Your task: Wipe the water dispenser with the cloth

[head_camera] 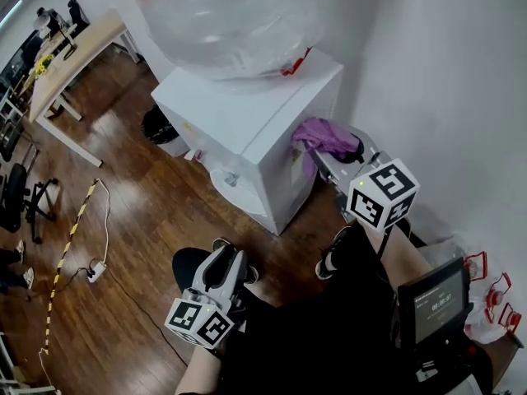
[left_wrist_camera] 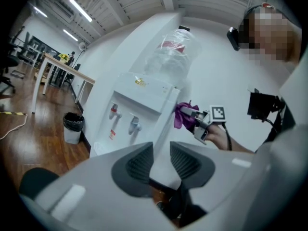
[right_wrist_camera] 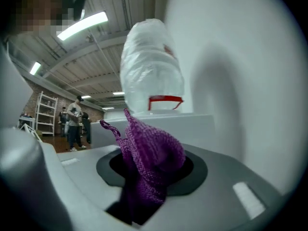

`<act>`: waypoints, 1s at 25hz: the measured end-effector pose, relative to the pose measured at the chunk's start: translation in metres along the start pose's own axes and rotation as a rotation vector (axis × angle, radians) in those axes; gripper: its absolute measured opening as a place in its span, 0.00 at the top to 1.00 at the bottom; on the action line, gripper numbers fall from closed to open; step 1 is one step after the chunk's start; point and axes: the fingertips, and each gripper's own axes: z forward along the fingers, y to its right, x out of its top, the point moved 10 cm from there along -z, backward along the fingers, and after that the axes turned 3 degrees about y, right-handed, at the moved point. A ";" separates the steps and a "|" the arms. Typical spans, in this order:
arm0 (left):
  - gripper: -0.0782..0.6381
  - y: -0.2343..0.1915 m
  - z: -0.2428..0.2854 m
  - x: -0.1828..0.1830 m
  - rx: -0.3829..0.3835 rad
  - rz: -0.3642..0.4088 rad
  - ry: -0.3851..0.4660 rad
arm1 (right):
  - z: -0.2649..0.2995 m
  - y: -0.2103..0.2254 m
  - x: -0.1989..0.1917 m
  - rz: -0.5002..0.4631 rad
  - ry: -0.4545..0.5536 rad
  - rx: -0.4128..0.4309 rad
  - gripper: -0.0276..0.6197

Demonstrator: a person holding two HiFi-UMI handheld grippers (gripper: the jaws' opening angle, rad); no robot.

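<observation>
Gripping the cloth (right_wrist_camera: 156, 150), the right gripper (right_wrist_camera: 151, 168) has its jaws clamped on a bunched purple wad. The knit spills up and over the pads, so they barely show. From the head view, the cloth sits at the right side of the dispenser (head_camera: 247, 118), up near its top edge. Touching the panel or just off it? I cannot tell, because the wad hides the line where they would meet.

On top stands the bottle (head_camera: 230, 15), wrapped in clear plastic, its upper part cut off by the frame.

Over to the left gripper (head_camera: 225, 260): it's low, above the person's legs and well apart from the dispenser. Its own view shows the jaws parted by a narrow gap with nothing between them. That same view is the only one catching the dispenser's front. It shows two taps (left_wrist_camera: 134, 125), small and soft, and a bin (left_wrist_camera: 73, 127) just beside the cabinet on the wood floor (head_camera: 140, 245).

At the bottom right of the head view is a small screen (head_camera: 434, 300), its print too small to read. Far back in the right gripper view, people (right_wrist_camera: 75, 121) stand near shelving, tiny and blurred. At the top left is a table (head_camera: 74, 48), partly out of frame.
</observation>
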 end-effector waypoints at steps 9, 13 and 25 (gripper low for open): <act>0.71 0.006 -0.027 -0.015 0.104 -0.007 -0.005 | -0.011 -0.084 -0.017 -0.190 0.064 0.155 0.70; 0.71 0.010 -0.024 -0.015 0.095 -0.010 0.000 | -0.012 -0.032 -0.027 -0.194 0.021 0.038 0.70; 0.71 0.016 -0.018 -0.019 0.051 -0.014 -0.013 | 0.003 0.122 -0.052 0.013 -0.078 -0.230 0.70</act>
